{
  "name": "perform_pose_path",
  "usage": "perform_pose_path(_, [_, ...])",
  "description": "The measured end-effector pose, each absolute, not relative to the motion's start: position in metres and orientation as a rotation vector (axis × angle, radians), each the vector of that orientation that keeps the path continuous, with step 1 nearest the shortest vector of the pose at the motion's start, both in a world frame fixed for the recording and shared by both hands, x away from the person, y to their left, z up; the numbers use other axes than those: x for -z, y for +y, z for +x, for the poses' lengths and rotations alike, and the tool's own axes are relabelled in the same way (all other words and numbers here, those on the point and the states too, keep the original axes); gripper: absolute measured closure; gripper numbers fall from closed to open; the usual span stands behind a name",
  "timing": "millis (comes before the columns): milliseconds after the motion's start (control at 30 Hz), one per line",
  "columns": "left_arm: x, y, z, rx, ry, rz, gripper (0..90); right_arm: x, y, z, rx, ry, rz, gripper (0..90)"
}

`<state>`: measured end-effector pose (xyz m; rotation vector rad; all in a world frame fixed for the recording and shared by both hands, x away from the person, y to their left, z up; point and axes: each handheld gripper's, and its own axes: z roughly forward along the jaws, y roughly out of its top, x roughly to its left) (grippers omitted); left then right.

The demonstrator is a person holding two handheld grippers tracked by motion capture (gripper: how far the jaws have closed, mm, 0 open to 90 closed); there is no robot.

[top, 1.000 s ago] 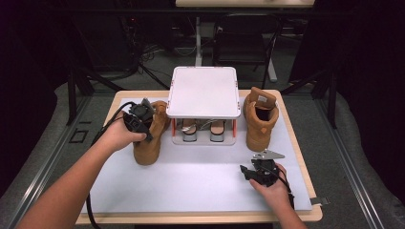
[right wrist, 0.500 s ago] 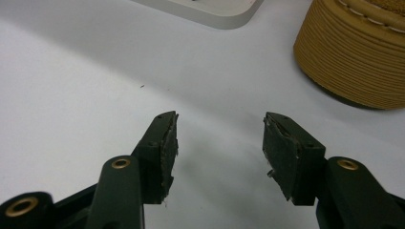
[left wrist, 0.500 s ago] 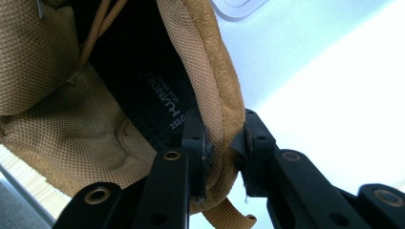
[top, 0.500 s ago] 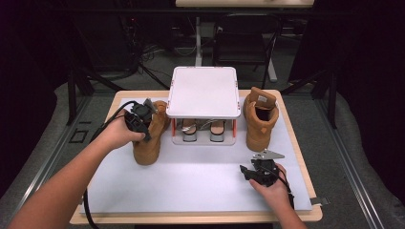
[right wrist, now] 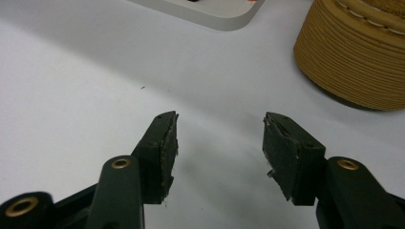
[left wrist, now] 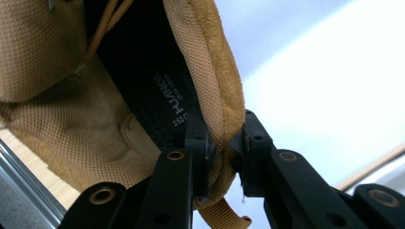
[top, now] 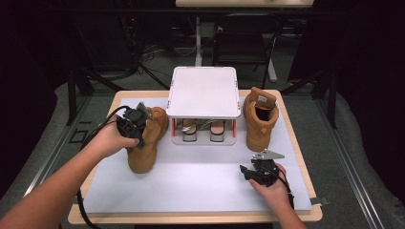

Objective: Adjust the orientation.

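A tan boot (top: 145, 143) stands left of the white rack (top: 203, 90). My left gripper (top: 136, 123) is at its top; its jaws have just been closing, with the boot's collar between them. In the left gripper view the pads (left wrist: 198, 138) pinch the padded collar of the boot (left wrist: 86, 119), one jaw inside and one outside. The second tan boot (top: 260, 121) stands right of the rack. My right gripper (top: 246, 171) rests on the mat near the front right, open, with nothing between its jaws (right wrist: 219, 143); that boot's ribbed sole (right wrist: 363, 52) lies ahead to the right.
The rack has a flat white top on orange posts, with a pair of shoes (top: 191, 131) on its lower shelf. A white mat (top: 191, 186) covers the wooden table. Dark floor, cables and a chair lie beyond the far edge.
The left gripper has closed on the boot's collar, and hand and boot have shifted slightly toward the near side. The right gripper has stayed put.
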<state>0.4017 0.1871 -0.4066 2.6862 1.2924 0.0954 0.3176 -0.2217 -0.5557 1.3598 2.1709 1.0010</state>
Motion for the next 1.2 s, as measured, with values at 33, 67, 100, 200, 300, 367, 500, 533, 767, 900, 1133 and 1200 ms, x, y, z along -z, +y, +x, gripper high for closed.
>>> perform_pose_path(33, [0.406, 0.186, 0.399, -0.096, 1.29, 2.686, 77.7, 0.556, -0.222, 0.318, -1.002, 2.171, 1.357, 45.8])
perform_pose_path(67, [0.406, 0.185, 0.395, -0.091, 1.281, 2.69, 77.6, 0.556, -0.222, 0.318, -1.002, 2.171, 1.357, 45.8])
perform_pose_path(100, [0.406, 0.184, 0.393, -0.092, 1.28, 2.688, 77.6, 0.556, -0.221, 0.318, -1.006, 2.169, 1.358, 45.8])
perform_pose_path(200, [0.406, 0.181, 0.388, -0.081, 1.256, 2.684, 77.5, 0.555, -0.22, 0.317, -1.008, 2.168, 1.364, 45.8])
perform_pose_path(300, [0.408, 0.179, 0.385, -0.078, 1.235, 2.682, 77.5, 0.555, -0.22, 0.317, -1.005, 2.169, 1.363, 45.9])
perform_pose_path(367, [0.41, 0.178, 0.384, -0.073, 1.223, 2.69, 77.6, 0.554, -0.221, 0.317, -1.01, 2.167, 1.359, 45.9])
perform_pose_path(500, [0.415, 0.173, 0.379, -0.08, 1.196, 2.709, 77.8, 0.553, -0.221, 0.317, -1.013, 2.168, 1.363, 46.0])
perform_pose_path(533, [0.415, 0.172, 0.378, -0.082, 1.192, 2.709, 77.8, 0.553, -0.221, 0.317, -1.013, 2.168, 1.363, 45.9])
perform_pose_path(767, [0.417, 0.173, 0.373, -0.057, 1.178, 2.709, 77.5, 0.552, -0.221, 0.317, -1.009, 2.173, 1.354, 46.0])
perform_pose_path(900, [0.417, 0.175, 0.372, -0.063, 1.172, 2.702, 77.1, 0.553, -0.221, 0.316, -1.015, 2.168, 1.36, 46.0])
perform_pose_path(1133, [0.418, 0.175, 0.369, -0.083, 1.145, 2.694, 74.0, 0.552, -0.221, 0.318, -0.99, 2.195, 1.355, 47.0])
perform_pose_path(1200, [0.418, 0.176, 0.368, -0.089, 1.132, 2.692, 72.6, 0.55, -0.22, 0.318, -0.985, 2.203, 1.349, 48.1])
